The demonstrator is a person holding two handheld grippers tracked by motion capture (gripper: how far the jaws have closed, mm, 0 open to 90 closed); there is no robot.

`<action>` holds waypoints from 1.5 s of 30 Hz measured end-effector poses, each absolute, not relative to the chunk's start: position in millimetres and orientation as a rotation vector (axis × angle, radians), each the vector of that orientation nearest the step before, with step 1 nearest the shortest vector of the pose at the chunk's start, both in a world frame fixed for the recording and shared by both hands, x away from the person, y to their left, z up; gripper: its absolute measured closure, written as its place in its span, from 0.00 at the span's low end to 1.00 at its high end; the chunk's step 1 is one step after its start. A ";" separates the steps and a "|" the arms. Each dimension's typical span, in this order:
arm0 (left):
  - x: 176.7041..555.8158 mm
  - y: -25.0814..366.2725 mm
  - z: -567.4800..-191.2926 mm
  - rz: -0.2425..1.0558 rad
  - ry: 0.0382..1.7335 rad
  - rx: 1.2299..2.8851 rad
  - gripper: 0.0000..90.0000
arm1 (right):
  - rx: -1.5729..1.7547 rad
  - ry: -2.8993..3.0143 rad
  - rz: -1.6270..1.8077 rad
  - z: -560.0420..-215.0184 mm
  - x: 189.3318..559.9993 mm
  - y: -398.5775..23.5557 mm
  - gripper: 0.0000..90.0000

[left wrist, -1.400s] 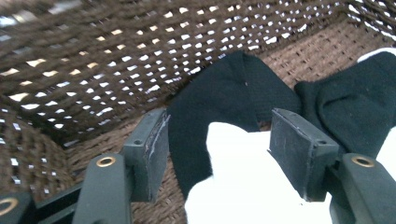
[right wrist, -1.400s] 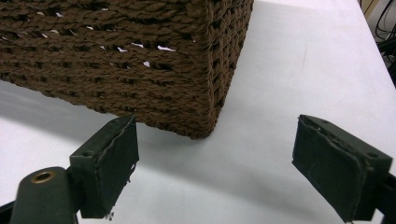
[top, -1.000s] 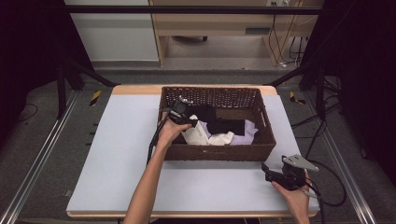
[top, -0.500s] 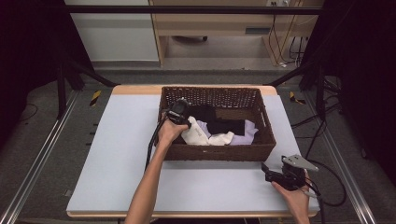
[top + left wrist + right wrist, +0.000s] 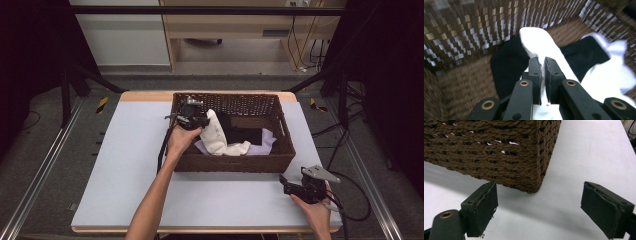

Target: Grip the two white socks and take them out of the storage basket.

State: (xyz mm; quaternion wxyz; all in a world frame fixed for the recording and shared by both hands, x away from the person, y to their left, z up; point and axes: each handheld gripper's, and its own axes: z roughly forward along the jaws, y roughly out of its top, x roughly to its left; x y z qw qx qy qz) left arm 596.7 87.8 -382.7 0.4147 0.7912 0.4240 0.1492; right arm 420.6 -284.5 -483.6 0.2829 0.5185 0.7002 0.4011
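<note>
A brown wicker basket [image 5: 230, 164] stands at the far middle of the white table [image 5: 130, 165]. Inside lie a white sock [image 5: 216, 132], black clothing [image 5: 240, 134] and a lilac cloth [image 5: 262, 145]. My left gripper [image 5: 202, 119] is over the basket's left end, shut on the white sock [image 5: 541, 42], which hangs up from the pile. In the left gripper view the jaws [image 5: 542, 62] pinch the sock fabric, with black cloth [image 5: 506, 62] beneath. My right gripper [image 5: 285, 181] rests at the table's near right, open, its jaws [image 5: 539, 202] facing the basket's corner [image 5: 499, 157] with nothing between them.
The basket's woven walls [image 5: 474, 30] rise close around the left gripper. Bare table [image 5: 586, 152] lies in front of and to the right of the basket. A cable [image 5: 162, 150] trails from the left gripper along the forearm.
The left gripper has risen from the pile inside the basket, drawing the white sock up with it. The right gripper has stayed where it was.
</note>
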 end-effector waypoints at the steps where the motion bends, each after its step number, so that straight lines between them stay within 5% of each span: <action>1: 594.4 87.8 -379.0 0.381 1.051 1.971 0.93 | 1.388 1.875 1.074 -483.6 420.6 -284.5 0.16; 26: 518.9 108.0 -308.5 0.588 0.806 1.663 0.92 | 1.406 1.858 1.089 -481.8 419.4 -284.2 0.16; 45: 467.6 135.8 -300.0 0.555 0.724 1.550 0.92 | 1.393 1.850 1.078 -480.9 418.3 -284.9 0.16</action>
